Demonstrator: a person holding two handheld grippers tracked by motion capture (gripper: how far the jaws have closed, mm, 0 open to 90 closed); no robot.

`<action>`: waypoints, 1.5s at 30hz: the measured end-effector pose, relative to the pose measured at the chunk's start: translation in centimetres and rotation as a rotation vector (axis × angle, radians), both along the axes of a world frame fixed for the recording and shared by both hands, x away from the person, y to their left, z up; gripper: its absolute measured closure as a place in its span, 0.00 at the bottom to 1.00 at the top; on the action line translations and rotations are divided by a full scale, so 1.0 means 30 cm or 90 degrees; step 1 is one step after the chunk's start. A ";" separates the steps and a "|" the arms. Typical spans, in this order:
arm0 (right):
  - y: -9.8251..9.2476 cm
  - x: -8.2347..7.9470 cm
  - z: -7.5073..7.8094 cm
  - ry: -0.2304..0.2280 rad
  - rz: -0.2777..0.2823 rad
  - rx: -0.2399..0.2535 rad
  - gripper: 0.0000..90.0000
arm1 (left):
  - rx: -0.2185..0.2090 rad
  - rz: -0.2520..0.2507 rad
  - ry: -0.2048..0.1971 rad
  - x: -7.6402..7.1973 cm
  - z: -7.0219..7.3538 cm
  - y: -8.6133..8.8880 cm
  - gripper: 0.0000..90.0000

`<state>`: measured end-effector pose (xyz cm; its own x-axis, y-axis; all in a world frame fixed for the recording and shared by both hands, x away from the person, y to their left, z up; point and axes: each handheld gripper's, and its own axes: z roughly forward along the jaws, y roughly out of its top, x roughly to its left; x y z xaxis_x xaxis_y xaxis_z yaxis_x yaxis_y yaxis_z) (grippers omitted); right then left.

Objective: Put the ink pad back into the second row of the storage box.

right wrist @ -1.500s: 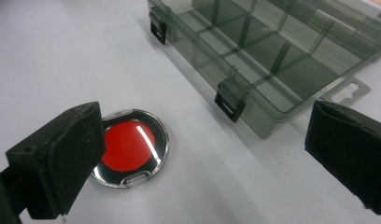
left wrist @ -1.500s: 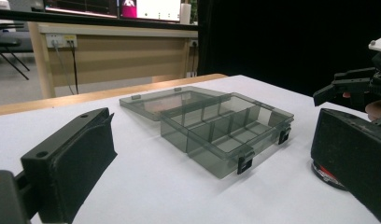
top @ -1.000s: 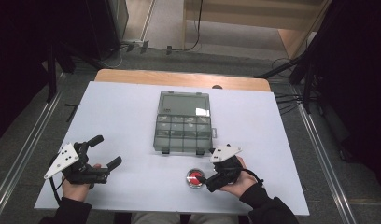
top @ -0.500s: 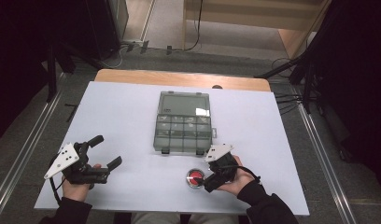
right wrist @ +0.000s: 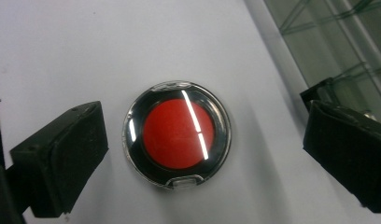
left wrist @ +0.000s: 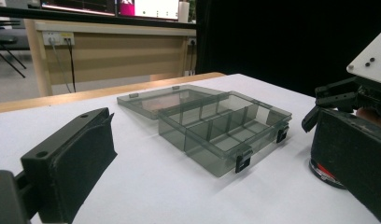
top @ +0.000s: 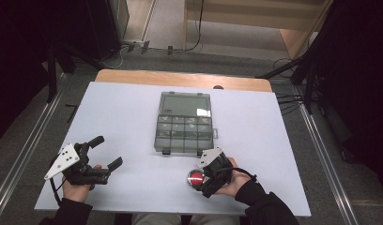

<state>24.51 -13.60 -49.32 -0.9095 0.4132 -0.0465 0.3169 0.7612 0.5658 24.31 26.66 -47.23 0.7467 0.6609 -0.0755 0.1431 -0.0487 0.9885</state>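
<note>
Red inside a round clear case, the small compact (right wrist: 177, 134) lies flat on the white bench (top: 133, 112), between the right gripper (top: 202, 180)'s jaws, which have just been closing but stand clear of it on both sides. Just beyond sits the open smoky compartment box (top: 184, 123). Well to the left, the left gripper (top: 106, 151) rests with jaws wide, holding nothing.

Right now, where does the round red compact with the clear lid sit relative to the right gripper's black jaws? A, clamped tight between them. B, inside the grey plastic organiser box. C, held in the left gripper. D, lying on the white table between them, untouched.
D: in the right gripper view the round red compact lies flat on the white table, a gap on each side between it and the right gripper's open jaws.
</note>
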 end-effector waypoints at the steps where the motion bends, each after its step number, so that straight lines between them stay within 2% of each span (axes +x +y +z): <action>1: 0.000 0.000 0.000 0.000 0.000 0.000 0.02 | 0.000 0.000 0.000 0.000 0.000 0.000 0.00; 8: 0.031 -0.010 -0.010 0.020 0.030 -0.048 0.13 | 0.000 0.000 0.000 0.000 0.000 0.000 0.00; 10: 0.037 -0.006 -0.013 0.014 0.047 -0.055 0.16 | 0.000 -0.001 0.000 0.001 0.000 0.000 0.00; 15: 0.048 -0.010 -0.020 0.028 0.060 -0.070 0.21 | 0.000 -0.001 0.000 0.000 0.000 0.000 0.00; 20: 0.050 -0.012 -0.025 0.025 0.062 -0.080 0.26 | -0.001 -0.001 0.003 0.001 -0.001 -0.001 0.00; 21: 0.052 -0.009 -0.028 0.012 0.062 -0.087 0.30 | -0.001 -0.001 0.003 0.001 0.000 0.000 0.00; 24: 0.050 -0.005 -0.027 0.016 0.056 -0.082 0.33 | -0.001 -0.001 0.002 0.001 0.000 0.000 0.00; 28: 0.049 -0.003 -0.027 0.023 0.052 -0.084 0.33 | -0.003 -0.001 0.004 0.001 -0.001 0.000 0.00; 30: 0.048 -0.001 -0.027 0.036 0.049 -0.083 0.34 | -0.002 0.000 0.003 0.001 0.000 0.001 0.00; 35: 0.048 0.001 -0.029 0.042 0.038 -0.075 0.34 | -0.002 0.000 0.003 0.001 0.000 0.001 0.00; 39: 0.045 0.007 -0.025 0.063 0.033 -0.075 0.34 | -0.003 0.000 0.004 0.002 -0.001 0.001 0.00; 45: 0.035 0.011 -0.008 0.065 0.017 -0.067 0.34 | -0.003 -0.001 0.005 0.001 -0.001 -0.001 0.00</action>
<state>24.83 -12.55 -49.56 -0.9220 0.3871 0.0048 0.3481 0.8236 0.4479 24.36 26.64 -47.26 0.7468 0.6597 -0.0847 0.1512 -0.0444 0.9875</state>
